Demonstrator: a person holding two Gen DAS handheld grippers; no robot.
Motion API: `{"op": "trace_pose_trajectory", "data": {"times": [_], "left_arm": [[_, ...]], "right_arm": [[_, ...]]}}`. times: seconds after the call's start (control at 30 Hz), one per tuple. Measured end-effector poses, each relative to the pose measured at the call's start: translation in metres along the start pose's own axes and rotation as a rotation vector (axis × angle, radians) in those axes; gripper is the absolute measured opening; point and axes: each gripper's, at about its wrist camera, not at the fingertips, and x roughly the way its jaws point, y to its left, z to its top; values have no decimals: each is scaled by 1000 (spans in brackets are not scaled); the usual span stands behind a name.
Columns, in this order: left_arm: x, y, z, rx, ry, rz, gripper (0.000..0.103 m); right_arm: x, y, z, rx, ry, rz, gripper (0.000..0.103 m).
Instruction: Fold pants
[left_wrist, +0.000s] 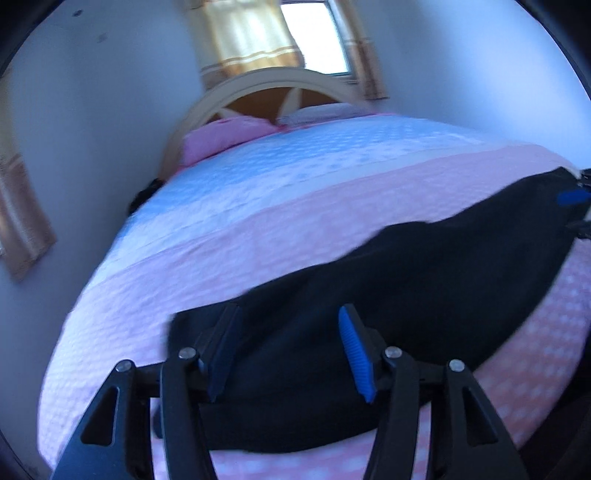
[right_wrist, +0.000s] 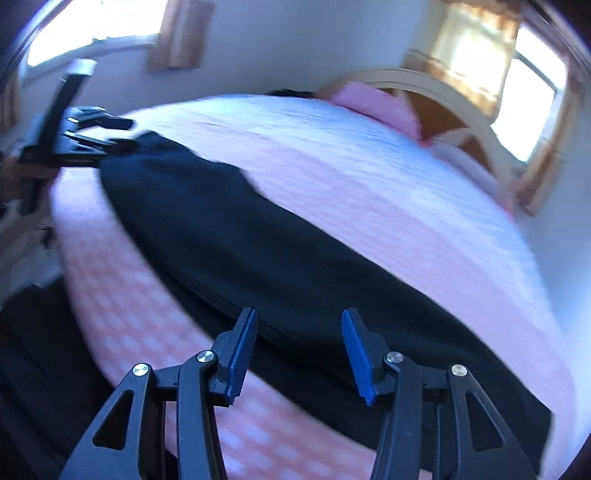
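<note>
The pants (left_wrist: 388, 295) lie stretched across the bed (left_wrist: 258, 229) near its foot, flat for folding. The left gripper (left_wrist: 288, 350) and right gripper (right_wrist: 299, 350) hover at opposite ends, jaws wide, gripping nothing.

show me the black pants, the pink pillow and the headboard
black pants (left_wrist: 424, 280), left wrist view, middle of the dark fabric spread on the bed
pink pillow (left_wrist: 225, 136), left wrist view, its top face
headboard (left_wrist: 236, 94), left wrist view, the pale curved upper rail
</note>
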Motion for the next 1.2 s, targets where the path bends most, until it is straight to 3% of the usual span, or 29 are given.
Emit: {"op": "trace_pose_trajectory", "data": {"times": [0.17,0.3,0.5,0.57,0.67,0.7,0.9,1.03,1.2], "left_arm": [[5,-57,15,57,-16,-141,57],[10,-89,21,109,-15,-201,57],[11,-120,24,118,-4,-292,57],[5,-135,26,162,-16,-326,57],[12,-150,25,201,8,-351,56],[15,-153,25,210,13,-358,50],[15,-158,25,260,18,-387,19],[12,-156,22,261,6,-409,17],[9,-154,18,269,4,-428,14]], "right_arm": [[-7,-29,-45,-37,76,-176,49],[-11,-34,-63,-94,103,-253,47],[-5,-35,-66,-134,114,-298,43],[-3,-40,-67,-125,103,-297,39],[-4,-45,-63,-73,97,-268,16],[-4,-44,-62,-74,95,-274,7],[-19,-48,-63,-45,76,-256,4],[-32,-49,-66,-37,71,-249,4],[-13,-42,-82,-52,120,-237,3]]}}
